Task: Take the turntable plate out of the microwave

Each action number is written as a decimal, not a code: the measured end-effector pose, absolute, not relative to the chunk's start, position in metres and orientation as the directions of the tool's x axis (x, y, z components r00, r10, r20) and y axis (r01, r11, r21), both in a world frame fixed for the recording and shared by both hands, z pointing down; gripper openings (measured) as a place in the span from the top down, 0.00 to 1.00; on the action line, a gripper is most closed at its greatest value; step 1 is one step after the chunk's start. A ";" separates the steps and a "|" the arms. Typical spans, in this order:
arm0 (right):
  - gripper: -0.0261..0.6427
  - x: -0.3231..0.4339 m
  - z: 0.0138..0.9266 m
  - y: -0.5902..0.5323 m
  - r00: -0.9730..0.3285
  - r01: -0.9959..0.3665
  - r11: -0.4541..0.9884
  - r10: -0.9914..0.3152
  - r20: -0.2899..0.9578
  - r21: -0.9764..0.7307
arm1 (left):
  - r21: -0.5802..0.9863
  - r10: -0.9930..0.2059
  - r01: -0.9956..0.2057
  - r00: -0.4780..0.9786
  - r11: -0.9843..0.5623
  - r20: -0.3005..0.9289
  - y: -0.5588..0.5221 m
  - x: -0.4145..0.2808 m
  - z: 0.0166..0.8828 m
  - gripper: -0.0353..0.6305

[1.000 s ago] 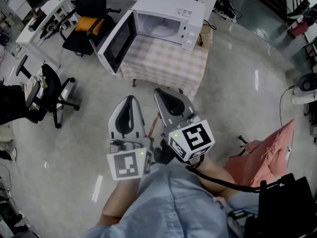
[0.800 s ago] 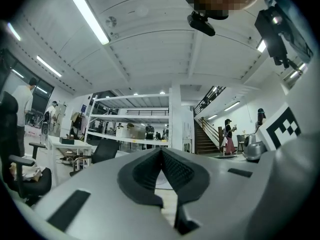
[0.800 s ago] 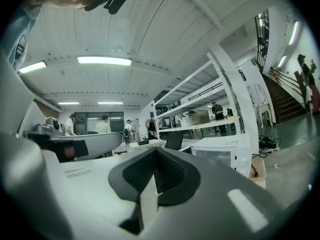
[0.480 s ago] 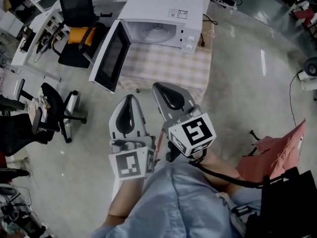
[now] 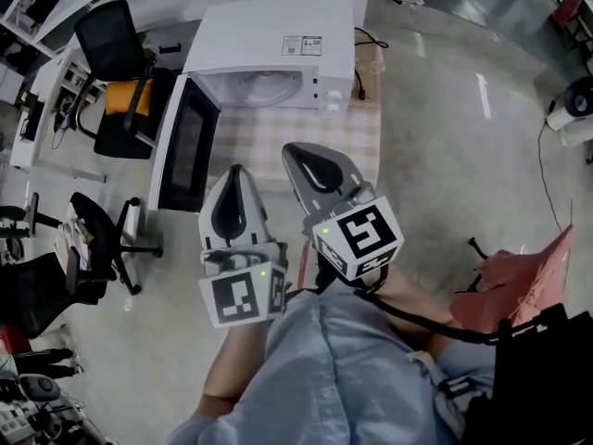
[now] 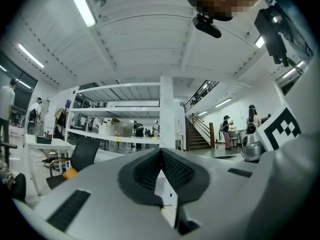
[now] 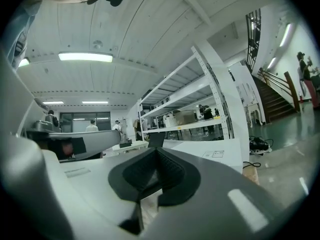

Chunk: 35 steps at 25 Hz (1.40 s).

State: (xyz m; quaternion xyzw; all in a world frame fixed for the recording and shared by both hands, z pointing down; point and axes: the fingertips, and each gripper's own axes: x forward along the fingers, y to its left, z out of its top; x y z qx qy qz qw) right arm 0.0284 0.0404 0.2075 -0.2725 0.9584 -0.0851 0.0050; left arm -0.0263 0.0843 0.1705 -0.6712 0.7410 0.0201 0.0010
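Note:
The white microwave (image 5: 278, 40) stands on a table with a checkered cloth (image 5: 310, 137), its door (image 5: 181, 146) swung open to the left. Inside the cavity lies the round glass turntable plate (image 5: 264, 86). My left gripper (image 5: 234, 171) and right gripper (image 5: 298, 149) are held side by side in front of the person's body. They point level toward the table, short of its near edge. Both are shut with nothing between the pads. In the left gripper view the jaws (image 6: 161, 151) meet; in the right gripper view they (image 7: 156, 151) do too, with the microwave's top (image 7: 210, 154) beyond.
Black office chairs (image 5: 111, 40) (image 5: 97, 239) and an orange cushion (image 5: 125, 95) stand at the left by desks. A red cloth (image 5: 519, 272) and a black bag (image 5: 537, 378) are at the right. A cable (image 5: 375, 44) trails behind the microwave. Shelving and people show far off.
Both grippers have travelled forward together toward the microwave, which now sits nearer and more squarely ahead. Its open door shows more edge-on. The jaws stayed shut.

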 end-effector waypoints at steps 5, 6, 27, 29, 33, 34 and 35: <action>0.96 0.029 0.202 0.011 -0.844 -0.527 0.826 -0.536 0.011 -0.200 | -0.007 -0.995 -0.995 -0.095 0.095 -0.012 0.061 -0.025 0.164 0.94; 0.96 0.028 0.201 0.008 -0.845 -0.525 0.827 -0.535 0.008 -0.202 | -0.012 -0.995 -0.995 -0.095 0.096 -0.010 0.058 -0.025 0.164 0.94; 0.96 0.001 0.225 -0.059 -0.780 -0.621 0.761 -0.623 0.054 -0.190 | 0.032 -1.000 -0.999 0.005 -0.005 0.002 -0.018 -0.061 0.193 0.94; 0.96 -0.007 0.229 -0.068 -0.766 -0.639 0.745 -0.640 0.067 -0.192 | 0.044 -1.000 -0.999 0.031 -0.031 0.001 -0.029 -0.069 0.194 0.94; 0.96 -0.026 0.239 -0.084 -0.741 -0.669 0.718 -0.666 0.091 -0.193 | 0.053 -0.996 -0.995 0.085 -0.085 0.006 -0.052 -0.087 0.203 0.94; 0.96 -0.031 0.241 -0.088 -0.736 -0.674 0.713 -0.670 0.096 -0.192 | 0.056 -0.995 -0.994 0.096 -0.095 0.008 -0.057 -0.092 0.206 0.94; 0.96 -0.036 0.244 -0.092 -0.732 -0.679 0.709 -0.674 0.100 -0.189 | 0.060 -0.994 -0.993 0.106 -0.105 0.011 -0.063 -0.096 0.209 0.94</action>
